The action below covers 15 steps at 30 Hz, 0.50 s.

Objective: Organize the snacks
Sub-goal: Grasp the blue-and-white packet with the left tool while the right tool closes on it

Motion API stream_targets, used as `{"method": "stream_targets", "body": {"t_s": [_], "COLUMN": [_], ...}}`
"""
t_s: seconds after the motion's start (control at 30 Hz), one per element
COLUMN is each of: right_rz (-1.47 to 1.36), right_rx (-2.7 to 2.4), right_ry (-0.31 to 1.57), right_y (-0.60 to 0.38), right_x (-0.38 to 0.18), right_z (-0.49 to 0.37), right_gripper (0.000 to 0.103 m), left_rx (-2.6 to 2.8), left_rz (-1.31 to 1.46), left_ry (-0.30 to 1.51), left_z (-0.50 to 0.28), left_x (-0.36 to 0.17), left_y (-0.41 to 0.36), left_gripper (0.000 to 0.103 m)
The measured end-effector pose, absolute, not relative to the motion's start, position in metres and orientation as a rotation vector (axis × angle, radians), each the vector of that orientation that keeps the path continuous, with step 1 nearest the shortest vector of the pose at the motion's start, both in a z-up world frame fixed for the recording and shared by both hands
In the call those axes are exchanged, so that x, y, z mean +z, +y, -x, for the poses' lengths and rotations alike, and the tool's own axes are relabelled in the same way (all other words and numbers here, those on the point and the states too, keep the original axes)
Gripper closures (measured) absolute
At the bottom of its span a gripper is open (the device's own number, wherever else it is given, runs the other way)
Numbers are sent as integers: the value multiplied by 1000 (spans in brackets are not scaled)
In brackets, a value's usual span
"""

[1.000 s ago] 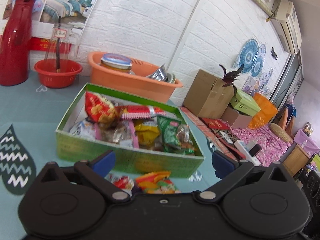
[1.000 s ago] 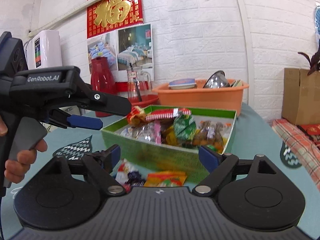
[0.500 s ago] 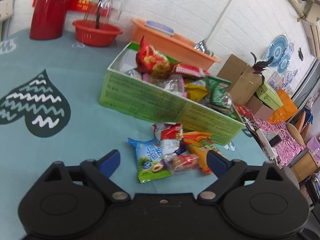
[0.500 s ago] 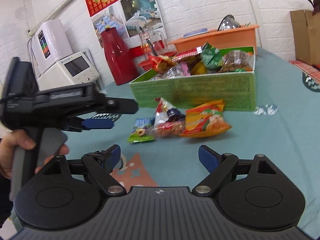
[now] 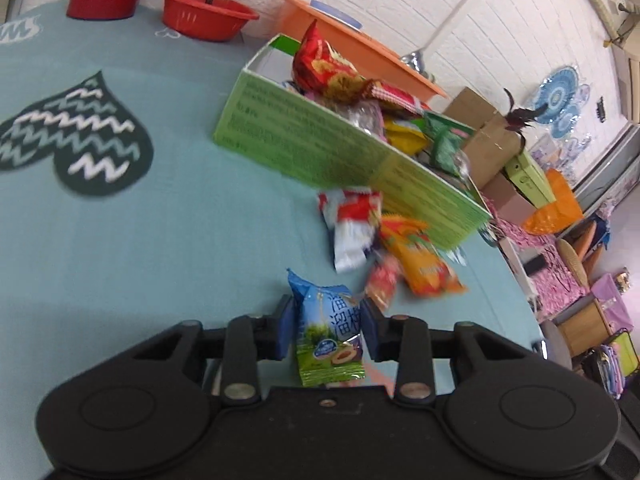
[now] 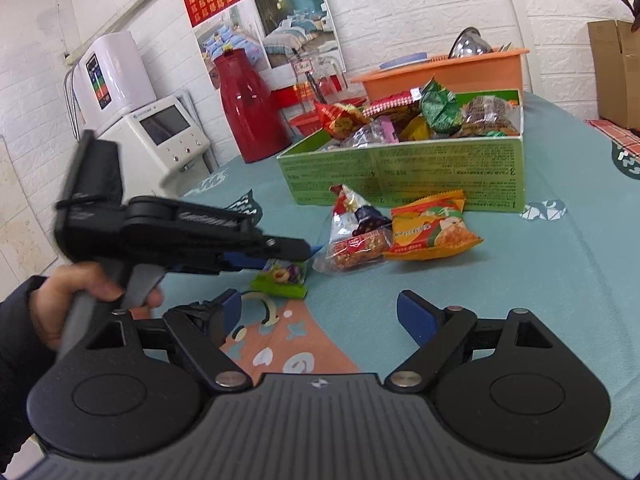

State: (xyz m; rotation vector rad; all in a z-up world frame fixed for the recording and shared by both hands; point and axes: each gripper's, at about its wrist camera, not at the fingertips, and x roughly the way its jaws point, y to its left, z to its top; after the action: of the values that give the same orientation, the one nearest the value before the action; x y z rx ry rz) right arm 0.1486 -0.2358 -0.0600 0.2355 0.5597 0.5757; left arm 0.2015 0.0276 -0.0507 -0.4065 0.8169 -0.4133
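Left gripper (image 5: 326,330) pinching blue-green snack packet (image 5: 329,336) near green box (image 5: 352,160), right gripper (image 6: 320,320) wide, empty; slick wrapper may slip out if lifted fast.

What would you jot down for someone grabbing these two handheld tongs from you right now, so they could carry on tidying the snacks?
Left tongs: shut on the blue-and-green snack packet, low over the table.
Right tongs: open, holding nothing, hovering short of the pile.
Green box: on the teal tablecloth, already heaped with snacks.
Loose in front of the box: orange packet, white-and-red packet, small red packet.
Done: most snacks boxed, one packet gripped.
Left: probably drop the gripped packet into the box, then the three loose ones.
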Motion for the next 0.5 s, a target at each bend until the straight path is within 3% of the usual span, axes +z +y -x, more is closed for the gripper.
{"method": "stream_targets", "body": {"t_s": [0.03,0.07,0.1,0.13,0.5], "right_rz": [-229,-221,-210,-202,-153], "right_rx": [588,598,606,606,640], "right_ry": [568,575,580,584,631], "right_y": [-231,-228,-222,-218,-178], "right_x": [-61,-62,-63,-63,-62], "right_z": [-148,-148,-147,-147,-157], "right_gripper": [0,0,0,0,1], "left_rx": [-404,-396,-394,-398,-468], "left_rz": [406,413,432,450,501], "left_ry": [807,792,771,754,783], "left_z": [-192,-184,-178,-173,-177], "left_x": [-50,-49,-46,-45,-48], "left_y": [30,33,37,42,48], "left_gripper": [93,80,58,56,63]}}
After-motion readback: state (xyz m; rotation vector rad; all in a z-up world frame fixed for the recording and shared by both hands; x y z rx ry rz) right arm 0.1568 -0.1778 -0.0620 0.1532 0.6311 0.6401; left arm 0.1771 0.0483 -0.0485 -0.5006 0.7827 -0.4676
